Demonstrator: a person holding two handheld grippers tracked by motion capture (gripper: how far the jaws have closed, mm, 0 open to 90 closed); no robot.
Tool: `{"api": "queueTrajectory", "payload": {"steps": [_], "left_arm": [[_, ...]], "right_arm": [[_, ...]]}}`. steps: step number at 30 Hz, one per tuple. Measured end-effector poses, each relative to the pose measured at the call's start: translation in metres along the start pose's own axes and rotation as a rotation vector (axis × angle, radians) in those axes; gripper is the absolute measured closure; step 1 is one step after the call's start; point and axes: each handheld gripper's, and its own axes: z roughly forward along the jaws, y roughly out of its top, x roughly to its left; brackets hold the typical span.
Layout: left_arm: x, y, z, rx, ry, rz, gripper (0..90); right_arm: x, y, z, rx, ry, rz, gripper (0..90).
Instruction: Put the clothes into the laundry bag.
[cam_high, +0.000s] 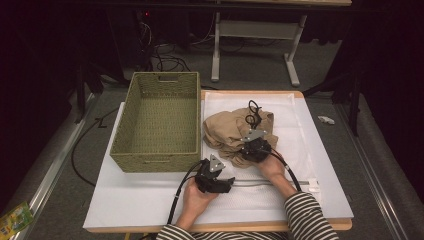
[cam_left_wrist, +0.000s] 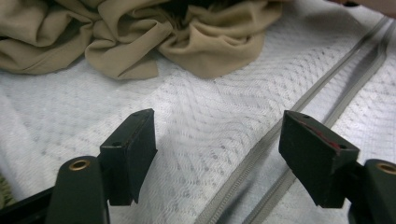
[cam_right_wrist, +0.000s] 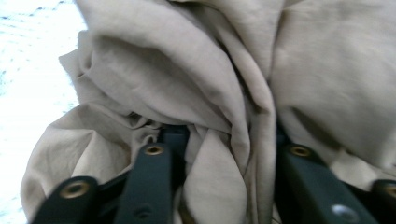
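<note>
A crumpled beige cloth (cam_high: 232, 131) lies on a white mesh bag (cam_high: 295, 130) spread over the right half of the table. My right gripper (cam_high: 252, 150) is pushed into the cloth's near edge. In the right gripper view the cloth (cam_right_wrist: 187, 70) is bunched into a fold between the jaws, and my right gripper (cam_right_wrist: 224, 135) is shut on it. My left gripper (cam_high: 225, 182) rests near the front, just left of the right hand. In the left gripper view my left gripper (cam_left_wrist: 217, 126) is open above the mesh bag (cam_left_wrist: 196, 102), with nothing between its jaws and the cloth (cam_left_wrist: 140, 37) lying beyond.
An empty green woven basket (cam_high: 160, 150) stands on the left of the white table top (cam_high: 130, 200), touching the bag's left edge. The bag's grey zipper (cam_left_wrist: 261, 149) runs diagonally past the left gripper. Cables trail over the front edge, and a desk frame (cam_high: 216, 50) stands behind.
</note>
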Motion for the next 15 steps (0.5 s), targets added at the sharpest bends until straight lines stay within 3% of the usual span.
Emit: {"api": "queueTrajectory", "payload": {"steps": [6, 12, 15], "left_arm": [[-0.007, 0.001, 0.002, 0.022, 0.017, 0.074, 27.6], [-0.007, 0.001, 0.002, 0.019, 0.019, 0.071, 32.2], [-0.006, 0.002, 0.001, 0.010, 0.026, 0.072, 41.8]], "right_arm": [[-0.013, -0.004, -0.010, -0.039, 0.030, 0.070, 75.4], [-0.030, -0.014, -0.031, -0.081, 0.014, 0.116, 75.9], [-0.038, -0.020, -0.044, -0.111, 0.011, 0.127, 76.1]]}}
